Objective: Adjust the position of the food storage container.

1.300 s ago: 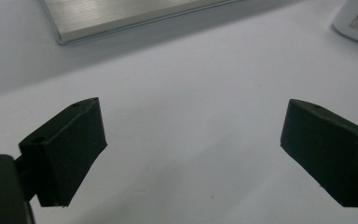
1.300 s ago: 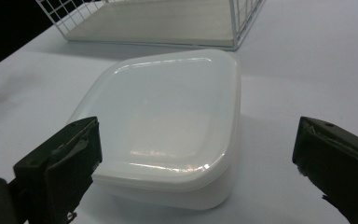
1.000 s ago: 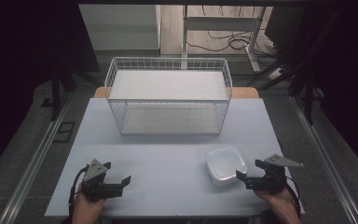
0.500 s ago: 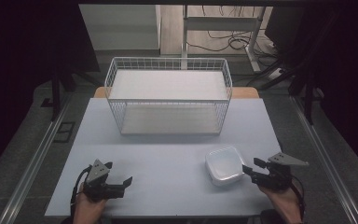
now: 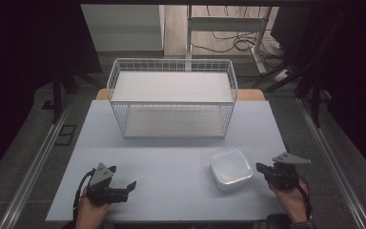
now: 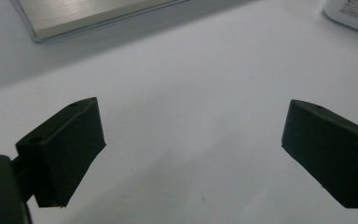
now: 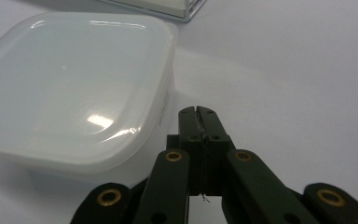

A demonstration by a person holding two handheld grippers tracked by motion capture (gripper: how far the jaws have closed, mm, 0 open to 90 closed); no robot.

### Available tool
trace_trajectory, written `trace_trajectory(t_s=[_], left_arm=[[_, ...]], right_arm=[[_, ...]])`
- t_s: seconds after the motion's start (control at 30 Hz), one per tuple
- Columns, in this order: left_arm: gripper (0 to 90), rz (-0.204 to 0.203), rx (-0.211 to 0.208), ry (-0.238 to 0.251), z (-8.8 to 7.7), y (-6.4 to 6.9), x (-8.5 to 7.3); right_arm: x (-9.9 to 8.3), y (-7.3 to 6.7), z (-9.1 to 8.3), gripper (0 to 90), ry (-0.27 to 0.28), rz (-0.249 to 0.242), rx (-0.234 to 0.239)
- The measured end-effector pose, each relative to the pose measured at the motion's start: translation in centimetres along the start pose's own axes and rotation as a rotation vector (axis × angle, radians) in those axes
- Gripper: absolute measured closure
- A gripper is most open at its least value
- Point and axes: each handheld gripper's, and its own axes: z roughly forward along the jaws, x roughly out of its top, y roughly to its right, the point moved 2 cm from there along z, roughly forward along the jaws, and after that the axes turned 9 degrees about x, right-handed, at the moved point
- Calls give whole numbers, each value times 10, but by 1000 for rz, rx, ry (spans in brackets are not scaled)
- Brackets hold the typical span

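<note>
Right gripper (image 5: pixel 263 168) — jaws just drawn fully together with nothing between them, tips just beside the near corner of the white lidded box (image 5: pixel 231 168). The box sits on the table (image 5: pixel 171 157), in front of the wire basket (image 5: pixel 172 98). Left gripper (image 5: pixel 129 186) — jaws spread wide and empty, low over bare tabletop.

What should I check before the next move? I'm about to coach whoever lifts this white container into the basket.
1. Right gripper open for a grasp: not ok, its jaws have just closed on nothing, beside the white container.
2. Left gripper open: ok.
3. Container lid seated: ok, it looks flush.
4. Wire basket free to receive: ok.
5. Table path to basket unobstructed: ok.
6. Container contents: cannot tell.
</note>
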Motion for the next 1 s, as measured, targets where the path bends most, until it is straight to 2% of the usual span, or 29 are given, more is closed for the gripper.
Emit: trace_trajectory(t_s=[0.17,0.2,0.33,0.47,0.57,0.73,1.0], left_arm=[[56,-10,-11,-7,1,1,0],[56,-13,-13,-8,1,1,1],[58,-28,-26,-10,1,1,1],[60,-19,-25,-17,2,2,1],[60,-9,-22,-21,3,3,1],[60,-3,-19,-23,3,4,1],[59,16,-13,-20,4,7,2]], right_arm=[[5,3,13,888,-11,10,43],[5,1,15,889,-12,13,58],[6,-4,16,889,-26,-1,68],[7,-10,20,888,-32,-2,93],[8,-19,24,888,-47,2,120],[11,-37,37,888,-79,-35,154],[18,-68,56,888,-83,-69,213]])
